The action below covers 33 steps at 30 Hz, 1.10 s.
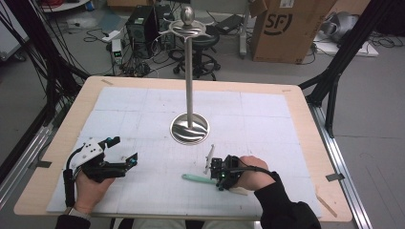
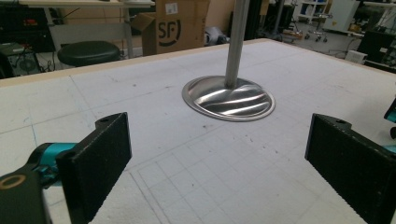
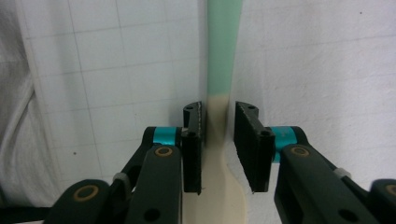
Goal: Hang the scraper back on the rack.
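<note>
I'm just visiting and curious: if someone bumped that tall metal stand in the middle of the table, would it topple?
Probably not from a light bump. The stand rises on a thin pole from a wide round base lying flat on the white mat, which should steady it. It looks like polished steel, so likely heavy and slippery. A push near its top could still tip it.

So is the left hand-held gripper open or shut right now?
Open. The left hand-held gripper has its two black jaws spread wide apart, with bare white mat between them and nothing held.
</note>
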Tool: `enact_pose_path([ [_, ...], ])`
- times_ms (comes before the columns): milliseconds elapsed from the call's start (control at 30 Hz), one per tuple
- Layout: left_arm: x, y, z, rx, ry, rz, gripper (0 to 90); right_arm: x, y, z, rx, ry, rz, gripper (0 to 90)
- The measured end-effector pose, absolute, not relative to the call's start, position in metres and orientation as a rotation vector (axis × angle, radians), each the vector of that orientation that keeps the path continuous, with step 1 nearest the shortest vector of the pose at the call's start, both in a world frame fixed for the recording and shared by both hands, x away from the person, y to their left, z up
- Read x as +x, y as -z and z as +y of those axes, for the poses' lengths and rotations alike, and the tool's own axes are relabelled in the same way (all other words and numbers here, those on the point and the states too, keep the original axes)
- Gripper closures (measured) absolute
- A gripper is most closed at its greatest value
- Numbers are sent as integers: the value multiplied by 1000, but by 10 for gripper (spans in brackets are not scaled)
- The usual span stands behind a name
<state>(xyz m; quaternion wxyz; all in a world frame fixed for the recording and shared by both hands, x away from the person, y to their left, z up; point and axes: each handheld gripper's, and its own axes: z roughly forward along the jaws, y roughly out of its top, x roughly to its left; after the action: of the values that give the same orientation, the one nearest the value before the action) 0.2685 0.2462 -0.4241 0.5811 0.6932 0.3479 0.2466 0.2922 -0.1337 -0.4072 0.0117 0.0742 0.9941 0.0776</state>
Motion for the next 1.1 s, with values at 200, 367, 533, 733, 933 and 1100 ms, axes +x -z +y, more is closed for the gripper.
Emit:
enact_pose_path([
  [200, 268, 424, 246, 1620, -577, 812, 76, 295, 407, -129, 323, -190, 3128, 797],
  [367, 268, 424, 247, 1620, -577, 814, 76, 296, 407, -129, 318, -189, 3129, 801],
  [533, 269, 424, 247, 1622, -578, 812, 76, 295, 406, -135, 332, -265, 3114, 801],
  [733, 268, 424, 246, 1621, -578, 813, 76, 297, 405, -149, 387, -455, 3089, 801],
  [933, 269, 424, 246, 1621, -579, 814, 76, 295, 397, -161, 422, -600, 3033, 802],
  [1100, 269, 424, 246, 1622, -580, 813, 76, 297, 382, -174, 473, -736, 2957, 802],
])
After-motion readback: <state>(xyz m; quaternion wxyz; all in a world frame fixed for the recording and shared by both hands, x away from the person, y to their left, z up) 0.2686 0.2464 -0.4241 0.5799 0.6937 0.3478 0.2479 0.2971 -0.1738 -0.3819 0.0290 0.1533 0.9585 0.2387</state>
